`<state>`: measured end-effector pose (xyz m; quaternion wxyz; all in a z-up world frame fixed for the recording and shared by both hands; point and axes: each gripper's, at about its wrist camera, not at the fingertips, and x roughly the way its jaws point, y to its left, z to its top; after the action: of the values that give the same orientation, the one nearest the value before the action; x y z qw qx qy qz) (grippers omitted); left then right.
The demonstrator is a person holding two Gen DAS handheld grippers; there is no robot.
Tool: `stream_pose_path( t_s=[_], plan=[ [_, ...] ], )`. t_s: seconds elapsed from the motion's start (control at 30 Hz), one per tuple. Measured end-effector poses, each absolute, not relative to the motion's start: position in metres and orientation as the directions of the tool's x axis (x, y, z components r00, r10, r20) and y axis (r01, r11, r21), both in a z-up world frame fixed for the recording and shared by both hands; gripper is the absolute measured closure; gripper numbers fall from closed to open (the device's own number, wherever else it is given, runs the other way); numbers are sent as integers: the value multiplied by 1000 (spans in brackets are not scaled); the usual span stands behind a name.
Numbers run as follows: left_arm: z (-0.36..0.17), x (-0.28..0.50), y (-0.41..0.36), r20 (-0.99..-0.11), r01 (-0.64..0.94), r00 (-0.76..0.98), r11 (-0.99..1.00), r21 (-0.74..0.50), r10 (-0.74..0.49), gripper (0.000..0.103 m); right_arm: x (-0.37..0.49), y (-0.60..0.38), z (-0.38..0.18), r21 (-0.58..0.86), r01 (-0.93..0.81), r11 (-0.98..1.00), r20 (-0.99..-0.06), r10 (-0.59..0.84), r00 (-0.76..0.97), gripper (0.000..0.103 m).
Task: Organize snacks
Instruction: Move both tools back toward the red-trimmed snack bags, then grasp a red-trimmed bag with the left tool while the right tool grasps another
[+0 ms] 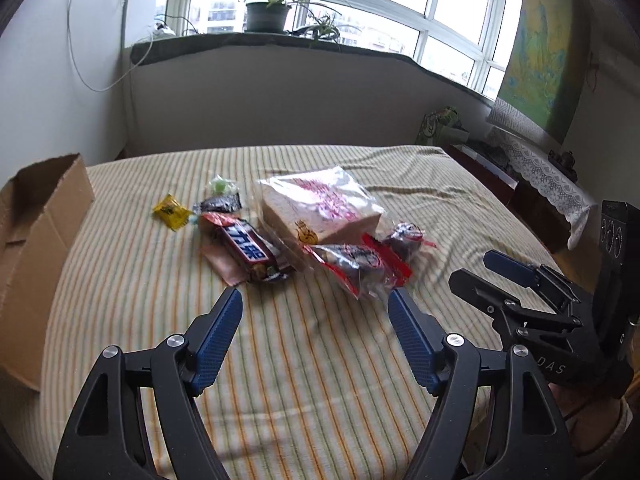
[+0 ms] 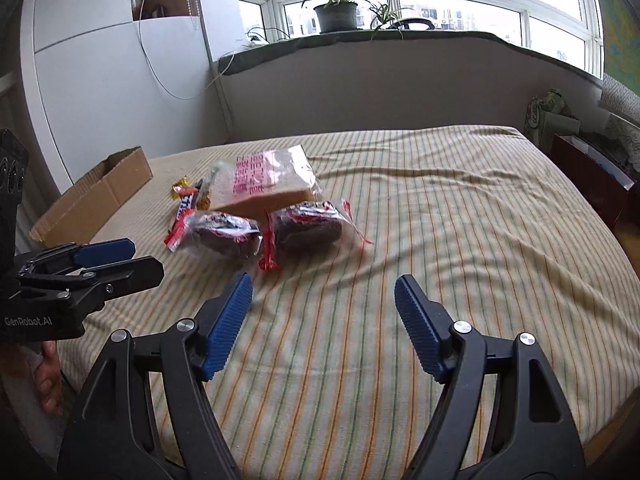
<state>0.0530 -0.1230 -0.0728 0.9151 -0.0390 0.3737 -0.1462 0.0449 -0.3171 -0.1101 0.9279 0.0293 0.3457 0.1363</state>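
Note:
A pile of snacks lies on the striped bed cover [image 1: 320, 380]. A bagged loaf of sliced bread [image 1: 320, 208] [image 2: 264, 188] sits in the middle. A brown chocolate bar [image 1: 246, 246] lies left of it, with a yellow candy [image 1: 172, 212] and small dark and green sweets beyond. Two dark cakes in clear red-edged wrappers [image 1: 352, 264] [image 2: 308, 224] lie in front of the bread. My left gripper [image 1: 316, 304] is open just short of the pile, nothing between its fingers. My right gripper [image 2: 324, 288] is open too, empty, near the cakes.
An open cardboard box [image 1: 36, 248] [image 2: 96, 196] stands at the bed's left edge. A low wall with a window sill and potted plants [image 1: 268, 8] runs behind the bed. A dark cabinet with a lace cloth [image 1: 540, 184] is on the right.

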Motion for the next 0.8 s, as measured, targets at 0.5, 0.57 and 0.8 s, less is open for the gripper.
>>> stream_pose_path(
  t_s=[0.5,0.57,0.8],
  plan=[
    [-103,62,-127,-724,242,608,945,-221,-326,24,55,-321,-114,154,-226,962,-654,271,707,23],
    [-100,68,-127,-723,241,603,941,-238,-337,24,62,-322,-107,145,-223,964,-650,262,713,23],
    [-92,96,-135,-699,266,603,923,-277,-384,24,104,-307,-96,123,-270,955,-677,280,681,23]
  ],
)
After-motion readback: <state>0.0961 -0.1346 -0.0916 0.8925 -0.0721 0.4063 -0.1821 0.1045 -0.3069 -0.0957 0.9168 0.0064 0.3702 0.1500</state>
